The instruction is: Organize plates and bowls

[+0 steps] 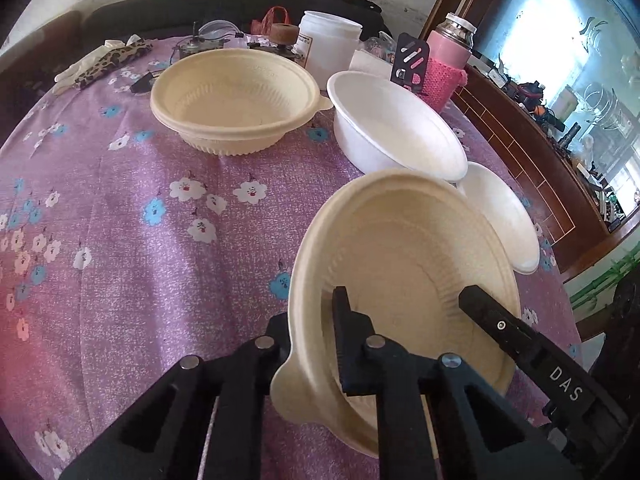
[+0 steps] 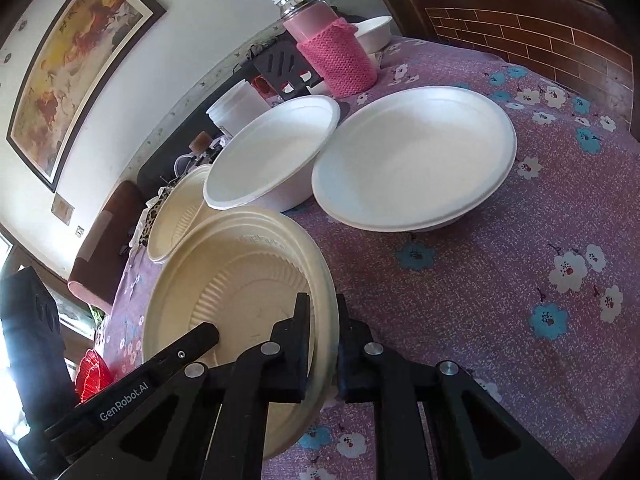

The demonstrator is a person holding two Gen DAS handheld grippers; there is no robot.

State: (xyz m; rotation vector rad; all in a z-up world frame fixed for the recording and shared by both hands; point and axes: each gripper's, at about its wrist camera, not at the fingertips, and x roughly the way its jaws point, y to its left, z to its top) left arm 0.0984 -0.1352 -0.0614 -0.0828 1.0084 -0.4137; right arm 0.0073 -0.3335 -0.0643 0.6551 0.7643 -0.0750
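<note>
Both tongs, left tongs (image 1: 316, 332) and right tongs (image 2: 324, 340), pinch our cream ribbed bowl (image 1: 404, 280) at opposite rims; light, flexible, easily crushed.

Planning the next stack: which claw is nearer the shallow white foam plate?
Right. The right claw grips the ribbed cream bowl's rim on the plate's side; the left claw grips the opposite rim.

- Near cream bowl (image 1: 404, 256): ribbed, tabbed rim, tilted.
- Far cream bowl (image 1: 234, 98): same make, upright, well beyond the near one.
- White deep bowl (image 1: 396, 128): upright, just behind the near cream bowl.
- White plate (image 2: 414, 160): shallow, beside the white bowl.
</note>
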